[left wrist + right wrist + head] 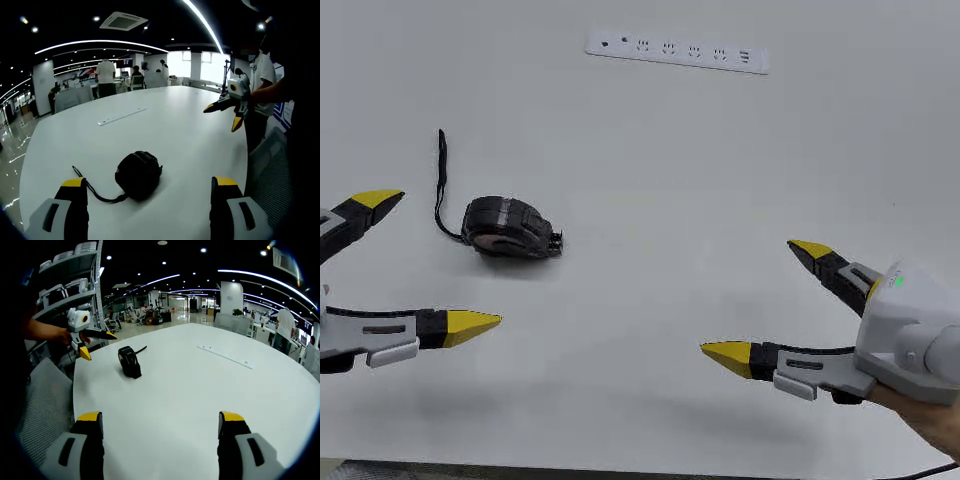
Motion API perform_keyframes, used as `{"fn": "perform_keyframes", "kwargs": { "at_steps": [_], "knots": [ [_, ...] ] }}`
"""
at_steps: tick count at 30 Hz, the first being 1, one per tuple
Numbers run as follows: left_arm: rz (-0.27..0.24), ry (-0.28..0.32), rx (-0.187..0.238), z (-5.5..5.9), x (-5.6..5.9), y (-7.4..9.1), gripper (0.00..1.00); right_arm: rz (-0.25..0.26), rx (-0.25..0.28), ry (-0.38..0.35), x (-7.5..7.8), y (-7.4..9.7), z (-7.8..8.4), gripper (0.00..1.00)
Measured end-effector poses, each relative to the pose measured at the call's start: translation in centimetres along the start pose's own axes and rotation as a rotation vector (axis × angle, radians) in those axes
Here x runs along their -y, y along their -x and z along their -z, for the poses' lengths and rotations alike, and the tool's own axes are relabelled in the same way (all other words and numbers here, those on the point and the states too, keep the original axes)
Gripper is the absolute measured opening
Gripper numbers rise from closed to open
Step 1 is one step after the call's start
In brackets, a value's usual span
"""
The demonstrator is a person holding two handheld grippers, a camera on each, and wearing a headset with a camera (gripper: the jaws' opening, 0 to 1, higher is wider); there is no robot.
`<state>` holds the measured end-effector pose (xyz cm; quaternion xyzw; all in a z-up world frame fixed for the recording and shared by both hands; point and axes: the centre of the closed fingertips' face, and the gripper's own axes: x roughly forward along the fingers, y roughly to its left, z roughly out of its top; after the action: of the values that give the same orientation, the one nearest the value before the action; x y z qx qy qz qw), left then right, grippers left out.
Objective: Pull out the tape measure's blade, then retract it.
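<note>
Left gripper (445, 258) and right gripper (750, 296) both gape wide, holding nothing. Black rubber-cased tape measure (508, 228) lies on the white tabletop (670, 170), near the left gripper, well apart from the right.

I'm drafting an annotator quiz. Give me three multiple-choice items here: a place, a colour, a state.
1. The tape measure lies: A) near the left gripper B) on a shelf C) on the floor
2. The grippers' fingertips are: A) red B) yellow C) blue
3. The right gripper is: A) open, empty B) shut on the tape measure C) shut on a cloth
1 A: it sits just ahead of the left jaws. 2 B: every tip is yellow. 3 A: jaws wide apart, nothing between.
</note>
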<state>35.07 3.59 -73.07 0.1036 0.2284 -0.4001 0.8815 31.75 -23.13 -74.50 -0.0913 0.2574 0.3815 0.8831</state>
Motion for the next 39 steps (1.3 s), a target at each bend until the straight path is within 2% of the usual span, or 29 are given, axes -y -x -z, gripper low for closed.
{"fn": "perform_keyframes", "kwargs": {
  "at_steps": [9,25,39],
  "knots": [
    [0.018,-0.019,-0.02,0.2,-0.3,-0.3,1.0,-0.013,-0.007,0.016,0.2,-0.2,-0.2,0.97],
    [0.065,-0.061,-0.066,0.5,-0.9,-1.3,0.97,-0.077,-0.016,0.067,0.2,-1.7,-1.0,0.91],
    [0.115,-0.099,-0.103,0.9,-1.3,-2.3,0.85,-0.114,-0.018,0.1,0.6,-3.4,-1.7,0.84]
  ]
}}
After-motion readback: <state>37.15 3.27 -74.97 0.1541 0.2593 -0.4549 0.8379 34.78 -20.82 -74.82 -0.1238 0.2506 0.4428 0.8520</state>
